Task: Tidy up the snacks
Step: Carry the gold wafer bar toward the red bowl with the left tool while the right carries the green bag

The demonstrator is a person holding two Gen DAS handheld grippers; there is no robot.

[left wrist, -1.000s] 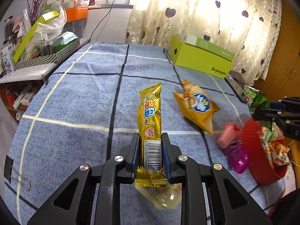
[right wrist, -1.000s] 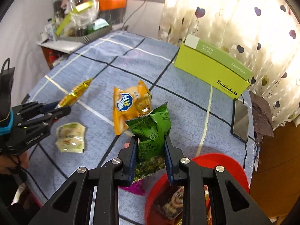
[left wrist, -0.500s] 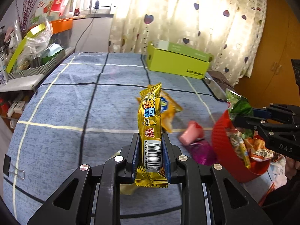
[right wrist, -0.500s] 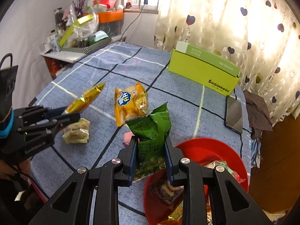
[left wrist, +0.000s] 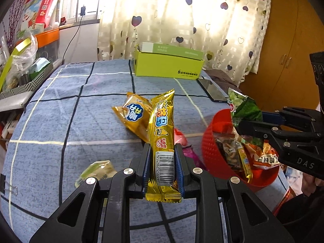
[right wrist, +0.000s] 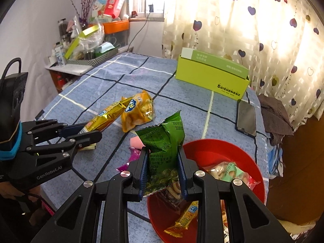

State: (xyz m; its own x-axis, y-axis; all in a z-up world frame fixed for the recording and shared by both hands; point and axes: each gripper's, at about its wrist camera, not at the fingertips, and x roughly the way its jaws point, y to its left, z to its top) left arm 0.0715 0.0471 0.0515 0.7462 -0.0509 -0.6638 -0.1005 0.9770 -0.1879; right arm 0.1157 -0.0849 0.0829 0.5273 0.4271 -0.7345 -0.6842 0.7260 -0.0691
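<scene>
Left tongs (left wrist: 162, 168) are gripping a gold bar (left wrist: 162, 133) upright; right tongs (right wrist: 162, 174) are gripping a green bag (right wrist: 163, 141) overhanging the red bowl's (right wrist: 218, 149) rim.

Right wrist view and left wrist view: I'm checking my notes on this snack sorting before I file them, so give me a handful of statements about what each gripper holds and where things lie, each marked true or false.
1. The left gripper is shut on a gold snack bar. True.
2. The right gripper is empty. False: it is shut on a green snack packet.
3. The red bowl already has snacks in it. True.
4. The phone lies inside the green box. False: it lies on the blue tablecloth beside the box.
5. The orange chip bag is in the bowl. False: it lies on the tablecloth.
</scene>
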